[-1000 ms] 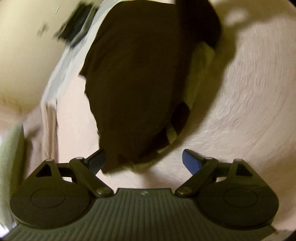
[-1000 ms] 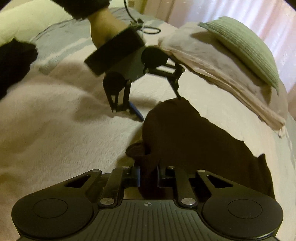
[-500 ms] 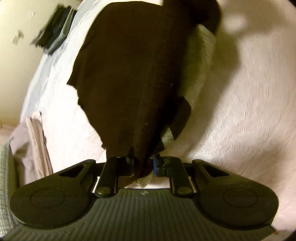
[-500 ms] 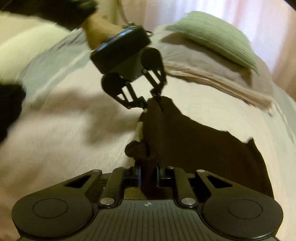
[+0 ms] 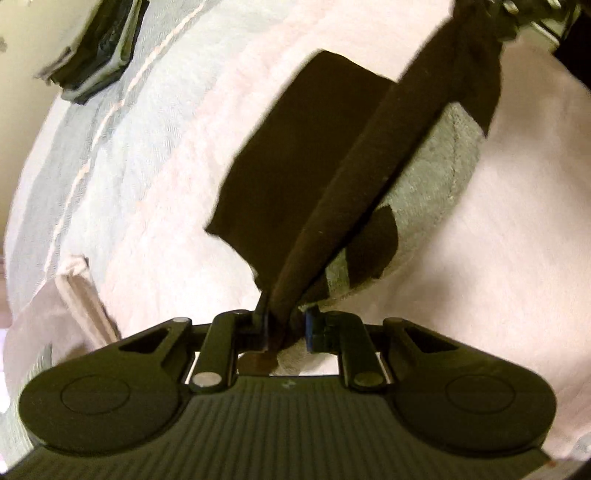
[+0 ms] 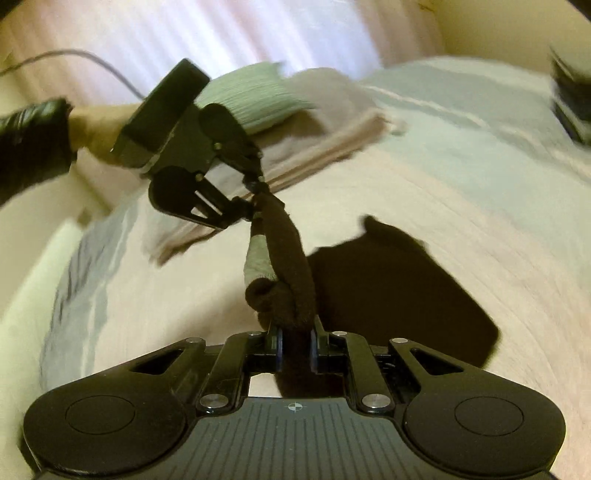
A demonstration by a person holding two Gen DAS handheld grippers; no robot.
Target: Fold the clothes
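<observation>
Dark garment lower part hidden, edges blurred, stack smeared

Around me lay a bed with pale pink and light blue covers, a green pillow, pink curtains and cream walls.

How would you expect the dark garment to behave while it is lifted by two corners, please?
Probably floppy: the garment bunches into a rope between the left tongs and right tongs, and the rest hangs loose. Likely light, since small pinches carry it. It may slip if tugged.
</observation>
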